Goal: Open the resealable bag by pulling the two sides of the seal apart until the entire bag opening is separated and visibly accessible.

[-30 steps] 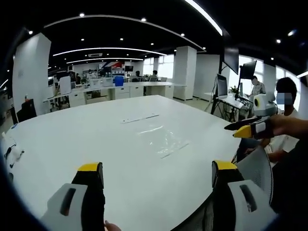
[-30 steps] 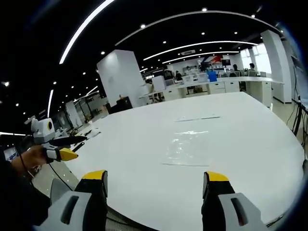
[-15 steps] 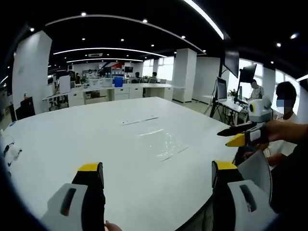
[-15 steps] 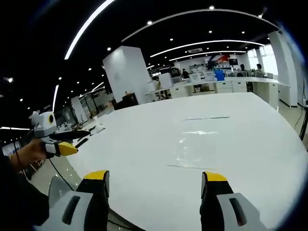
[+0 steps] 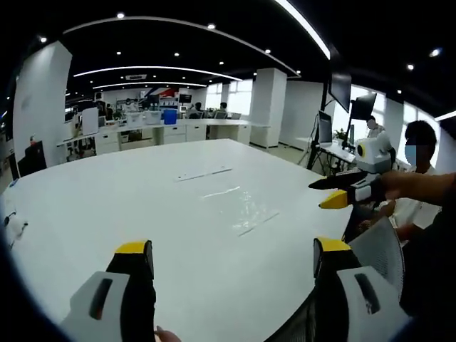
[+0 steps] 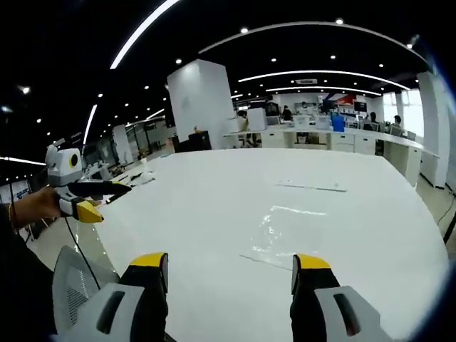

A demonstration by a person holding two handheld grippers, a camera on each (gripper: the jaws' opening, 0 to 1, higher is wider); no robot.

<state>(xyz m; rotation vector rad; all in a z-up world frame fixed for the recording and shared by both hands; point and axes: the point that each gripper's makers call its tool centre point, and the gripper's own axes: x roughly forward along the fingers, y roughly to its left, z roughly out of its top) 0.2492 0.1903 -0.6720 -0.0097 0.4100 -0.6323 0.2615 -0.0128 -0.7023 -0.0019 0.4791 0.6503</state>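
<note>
Both tools up off the worktop (image 5: pixel 85 206), nothing gripped. Left tool (image 5: pixel 233 258) with jaws spread wide and empty; right tool (image 6: pixel 229 269) the same, wide apart and bare.

Resealable bag (image 5: pixel 239 207) lying flat and clear ahead of the left tool, slightly right of its centre line, well out of reach. From the right gripper view, bag (image 6: pixel 287 234) ahead and a touch right, between the jaw line and the far edge. Seal not clearly readable through the glare; looks closed, no gap showing. A thin pale strip (image 5: pixel 205 173) lying just beyond the bag, apart from it.

Change over the last second: small. Right tool drifting in from the side, now nearer the bag in the left gripper view than a moment ago, jaws slightly parted there (image 5: pixel 333 194). Bag larger and closer in the right gripper view than a second back, so that camera closing in. Left tool seen from the right side (image 6: pixel 96 201), off to the left, well away from the bag. Bag itself unmoved on the worktop.

Meaning for the task: approach only, opening not begun. Next, probably, descend and pinch one lip with each tool.
</note>
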